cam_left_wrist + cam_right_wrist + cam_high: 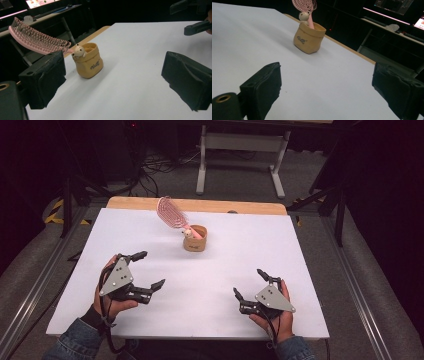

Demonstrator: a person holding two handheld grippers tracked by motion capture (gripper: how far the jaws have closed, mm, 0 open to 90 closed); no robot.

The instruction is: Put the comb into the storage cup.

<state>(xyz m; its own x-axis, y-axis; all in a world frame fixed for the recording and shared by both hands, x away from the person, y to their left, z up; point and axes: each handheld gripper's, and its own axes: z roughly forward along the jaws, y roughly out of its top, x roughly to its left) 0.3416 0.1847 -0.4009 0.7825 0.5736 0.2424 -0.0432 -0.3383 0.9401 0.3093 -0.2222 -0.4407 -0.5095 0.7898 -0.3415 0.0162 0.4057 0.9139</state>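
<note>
Both the left gripper (148, 270) and right gripper (248, 282) hover released; the light, stiff pink plastic hairbrush (172, 213) leans in the tan sack-shaped holder (195, 239) mid-table. Grasp its handle, probably slippery.

One short word in dark cursive lettering is printed on the front of the tan pot (88, 63), low on its side. In the left gripper view, left of centre in the frame, it is too blurred to be read with certainty; it may begin with a "W" or "M". In the right gripper view the same lettering is seen on the pot (309, 38), upper centre of the frame, again not legible. No other text, number or sign can be read.
</note>
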